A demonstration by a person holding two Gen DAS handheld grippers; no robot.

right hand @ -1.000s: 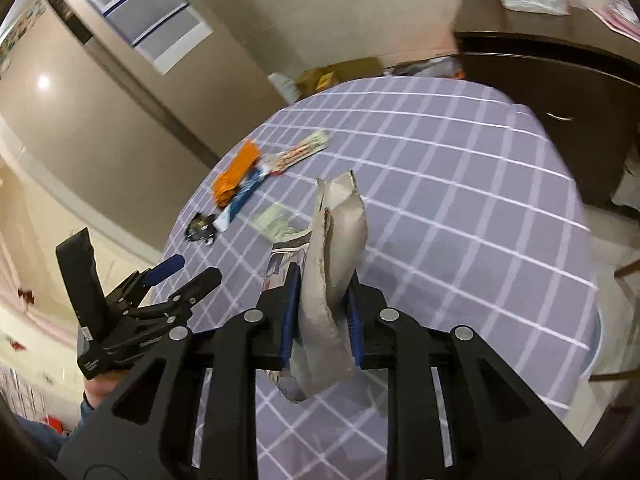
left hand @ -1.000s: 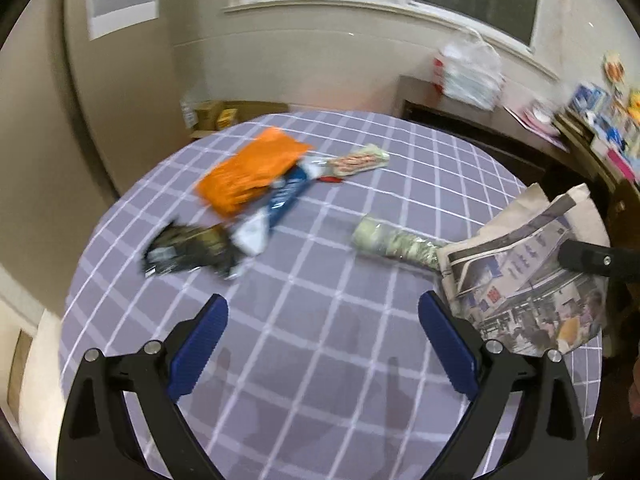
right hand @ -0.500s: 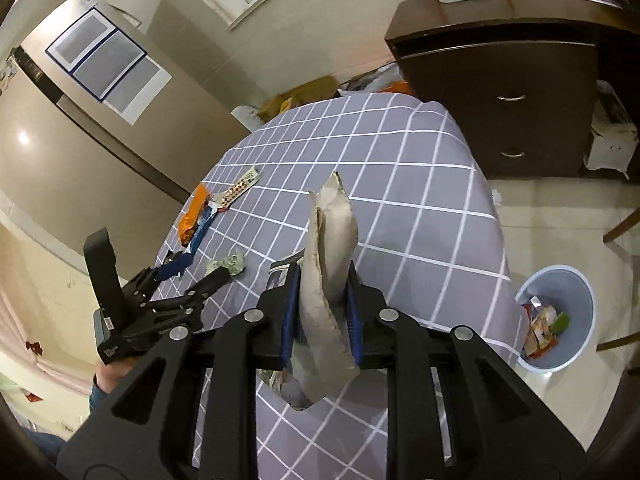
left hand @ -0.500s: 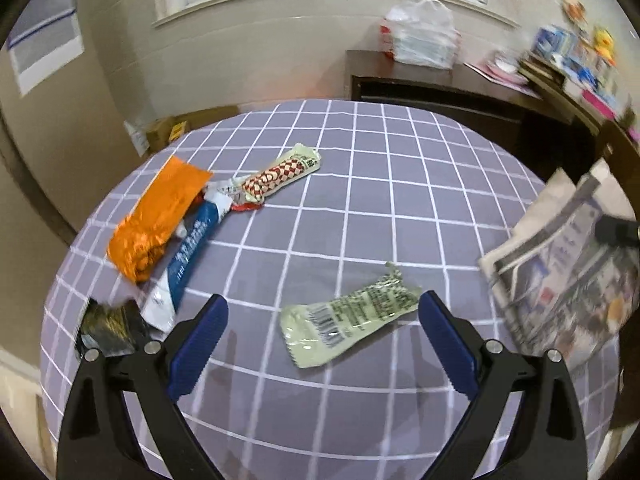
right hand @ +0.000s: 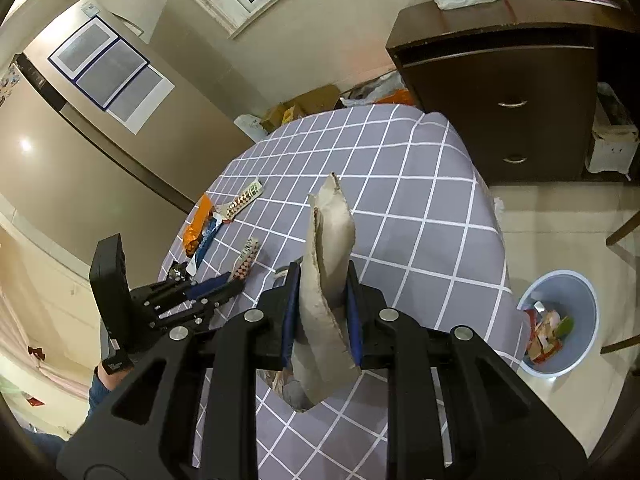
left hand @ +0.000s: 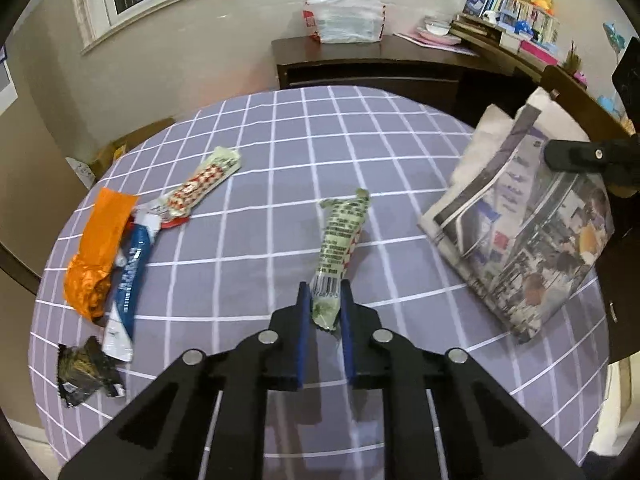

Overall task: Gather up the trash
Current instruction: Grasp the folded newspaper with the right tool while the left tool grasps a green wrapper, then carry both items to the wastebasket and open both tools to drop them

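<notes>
- Closed now where half a second ago they stood wide apart, the blue jaws of the left gripper [left hand: 323, 308] pinch the near, barcoded end of the pale green wrapper [left hand: 340, 240], which has turned from lying crosswise to pointing away toward 12 o'clock.
- Seen from the right wrist, the right gripper [right hand: 322, 280] is clamped on the folded newspaper [right hand: 326, 272], its tan edge standing upright between the pads; that grip looks unchanged across the frames.
- At 8 o'clock in the left view, nearest the table edge, lies a crumpled dark wrapper [left hand: 82, 372], untouched.
- Just beyond it, at 9 o'clock, a blue-and-white wrapper [left hand: 130, 276] and an orange foil bag [left hand: 98, 248] overlap; the blue one carries white lettering too blurred to read.
- Toward 10 o'clock, a red-and-white patterned wrapper [left hand: 204, 182] touches the tip of that pile.
- The newspaper's printed face [left hand: 528, 236] at 3 o'clock shows photos and columns, but no headline can be made out.
- Only a barcode and dense small print show on the green wrapper; no brand is legible.
- Off the table, at 4 o'clock in the right view, the blue bin [right hand: 560, 320] on the floor already holds some packets.
- My judgement: roughly midway. Two items are in hand and not yet binned, and four wrappers remain on the checked tablecloth [left hand: 280, 140].
- Farthest, at 12 o'clock, a white plastic bag [left hand: 346, 8] with red print sits on the dark sideboard [left hand: 400, 60]; its lettering is unreadable.
</notes>
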